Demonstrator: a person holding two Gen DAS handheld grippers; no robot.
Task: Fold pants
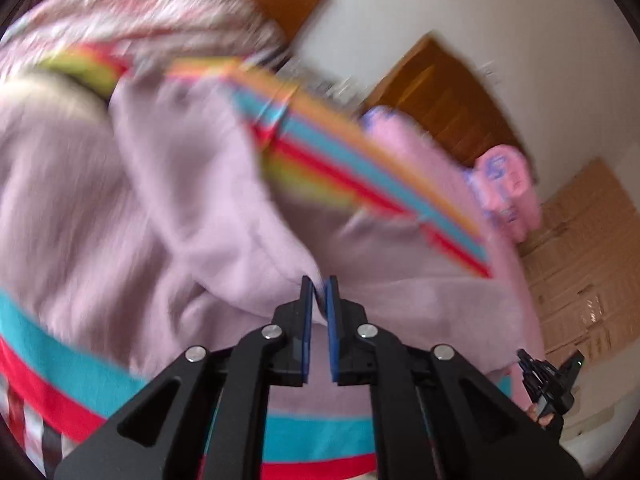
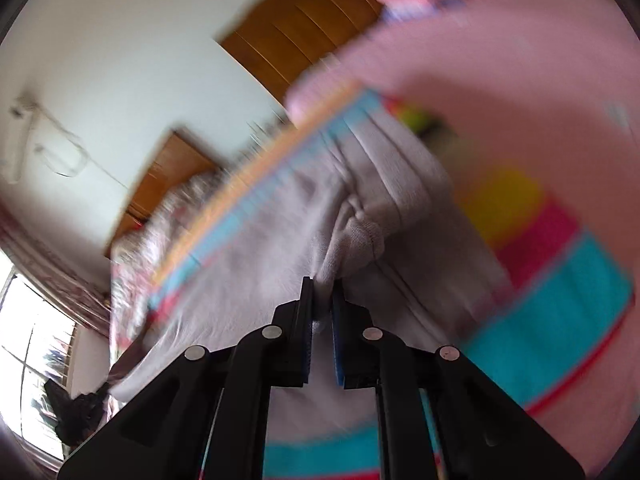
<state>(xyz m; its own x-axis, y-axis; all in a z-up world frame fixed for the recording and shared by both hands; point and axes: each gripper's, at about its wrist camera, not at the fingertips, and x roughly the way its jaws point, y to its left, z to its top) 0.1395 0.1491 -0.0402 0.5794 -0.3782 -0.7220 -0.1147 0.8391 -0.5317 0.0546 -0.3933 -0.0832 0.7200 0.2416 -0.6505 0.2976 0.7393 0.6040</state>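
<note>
Lilac fleece pants [image 1: 168, 184] w/ rainbow-striped trim fill both views, blurred; we read no writing or label. Left gripper [image 1: 319, 296] is clamped on a fold at its tips, rest of cloth beyond. Right gripper [image 2: 323, 298] pinches cloth likewise. Only left view shows cardboard boxes [image 1: 592, 240]; only right view shows a window [image 2: 32, 340].

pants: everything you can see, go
The pants are pale lilac, soft fleece-like fabric with rainbow stripes in orange, teal, red and yellow. They are lifted, bunched and creased, filling both views, blurred. The left tool and right tool are each shut on a fold of the fabric.
</note>
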